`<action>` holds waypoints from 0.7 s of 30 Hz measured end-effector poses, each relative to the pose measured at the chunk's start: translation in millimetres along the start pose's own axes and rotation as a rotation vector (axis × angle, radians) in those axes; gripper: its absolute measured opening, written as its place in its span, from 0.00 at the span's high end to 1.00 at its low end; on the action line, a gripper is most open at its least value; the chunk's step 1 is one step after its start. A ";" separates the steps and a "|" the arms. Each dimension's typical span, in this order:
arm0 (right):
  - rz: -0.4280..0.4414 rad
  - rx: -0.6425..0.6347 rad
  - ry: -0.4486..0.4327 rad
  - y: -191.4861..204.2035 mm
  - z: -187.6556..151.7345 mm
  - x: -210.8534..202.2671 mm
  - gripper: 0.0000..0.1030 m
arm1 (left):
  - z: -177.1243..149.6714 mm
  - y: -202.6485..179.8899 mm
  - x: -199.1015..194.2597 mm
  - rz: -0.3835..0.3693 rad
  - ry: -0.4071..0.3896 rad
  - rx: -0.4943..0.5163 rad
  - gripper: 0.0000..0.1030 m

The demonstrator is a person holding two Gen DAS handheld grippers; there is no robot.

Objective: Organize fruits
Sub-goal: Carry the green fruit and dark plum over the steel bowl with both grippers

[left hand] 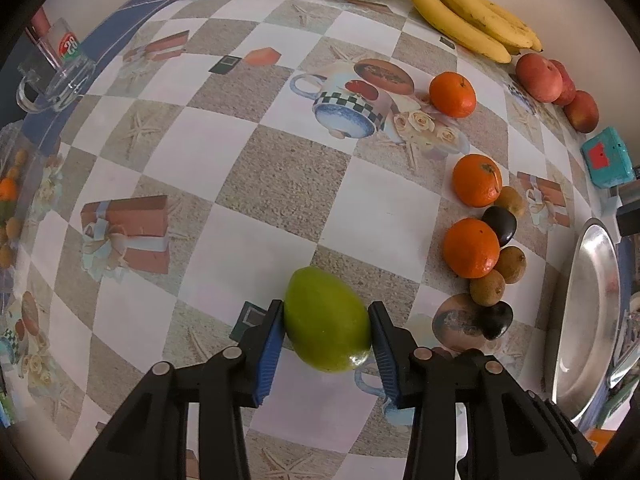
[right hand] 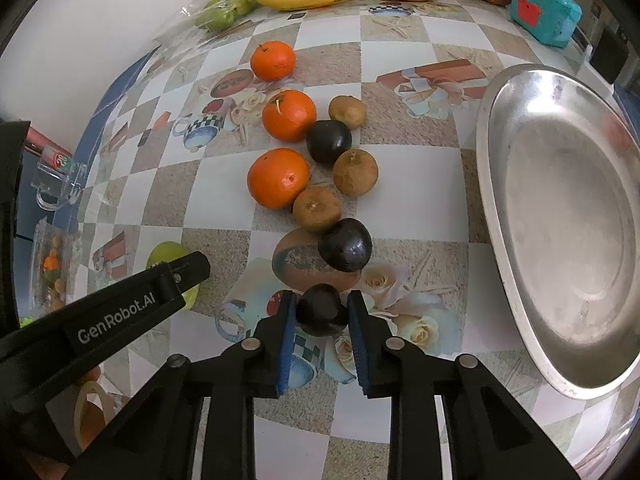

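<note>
Shiny metal tray (right hand: 496,208), probably steel

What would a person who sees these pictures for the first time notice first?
Two claws each grip a fruit on the checkered tablecloth: the left claw holds a green fruit, the right claw a dark plum. Beside them lie three oranges, and a big steel tray stands empty at the right.

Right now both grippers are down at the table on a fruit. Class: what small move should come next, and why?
Probably lift the right gripper straight up a little. Its pads pinch the dark plum, which lies on the tablecloth near the steel tray, bare inside. The left gripper similarly clamps the green fruit.
</note>
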State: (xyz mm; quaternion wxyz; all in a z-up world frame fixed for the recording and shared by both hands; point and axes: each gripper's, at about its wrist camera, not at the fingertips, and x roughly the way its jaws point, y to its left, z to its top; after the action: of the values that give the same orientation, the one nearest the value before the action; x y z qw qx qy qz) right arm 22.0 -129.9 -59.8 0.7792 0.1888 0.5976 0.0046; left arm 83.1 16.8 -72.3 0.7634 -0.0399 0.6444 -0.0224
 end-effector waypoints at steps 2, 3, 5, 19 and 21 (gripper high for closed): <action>0.014 0.005 -0.005 0.5 -0.1 -2.4 0.74 | 0.5 0.2 -0.3 -0.009 -0.001 -0.002 0.57; 0.018 0.006 -0.010 0.8 0.0 -4.2 0.74 | 1.1 -0.2 -2.2 -0.017 -0.006 -0.004 0.57; 0.029 0.008 -0.026 1.4 0.6 -9.7 0.74 | 2.4 -0.1 -6.5 -0.023 -0.020 -0.003 0.57; 0.018 0.064 -0.122 -17.1 9.9 -38.6 0.74 | 1.8 -23.3 -39.8 -0.108 -0.109 0.027 0.57; 0.007 0.080 -0.137 -24.5 11.8 -43.5 0.74 | 1.2 -33.9 -41.3 -0.127 -0.115 0.052 0.57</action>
State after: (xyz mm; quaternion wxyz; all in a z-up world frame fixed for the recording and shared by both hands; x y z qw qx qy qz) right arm 15.2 -166.1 -24.3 0.8102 0.2215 0.5419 -0.0295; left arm 77.9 -13.4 -28.5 0.7970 -0.0621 0.5948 -0.0852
